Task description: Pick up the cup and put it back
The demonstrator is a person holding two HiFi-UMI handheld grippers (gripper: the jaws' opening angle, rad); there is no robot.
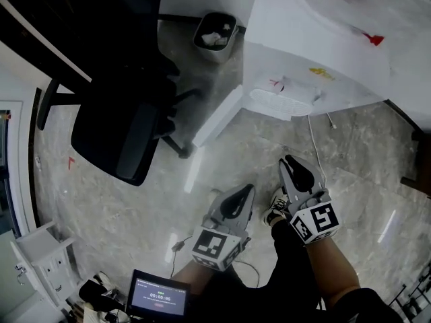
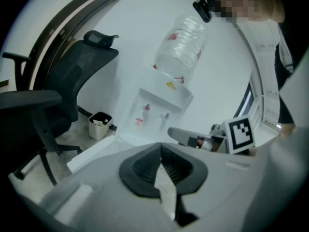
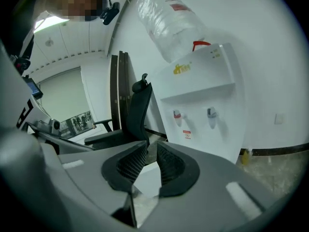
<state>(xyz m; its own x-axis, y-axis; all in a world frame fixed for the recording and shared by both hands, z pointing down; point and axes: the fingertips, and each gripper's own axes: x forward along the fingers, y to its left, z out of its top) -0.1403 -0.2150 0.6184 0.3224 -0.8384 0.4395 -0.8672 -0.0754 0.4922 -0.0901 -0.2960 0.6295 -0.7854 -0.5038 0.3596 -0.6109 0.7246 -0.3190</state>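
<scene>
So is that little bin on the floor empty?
Not empty. The bin beside the water dispenser has crumpled white scraps lying inside it; how full it is cannot be told.

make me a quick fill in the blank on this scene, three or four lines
1. The water dispenser carries an upturned ___ on top.
2. The bin stands between the water dispenser and the black ___.
3. The screen lies nearest the ___ tool.
4. Between the jaws of the right tool there is ___.

Missing words: bottle; chair; left; nothing.
</scene>
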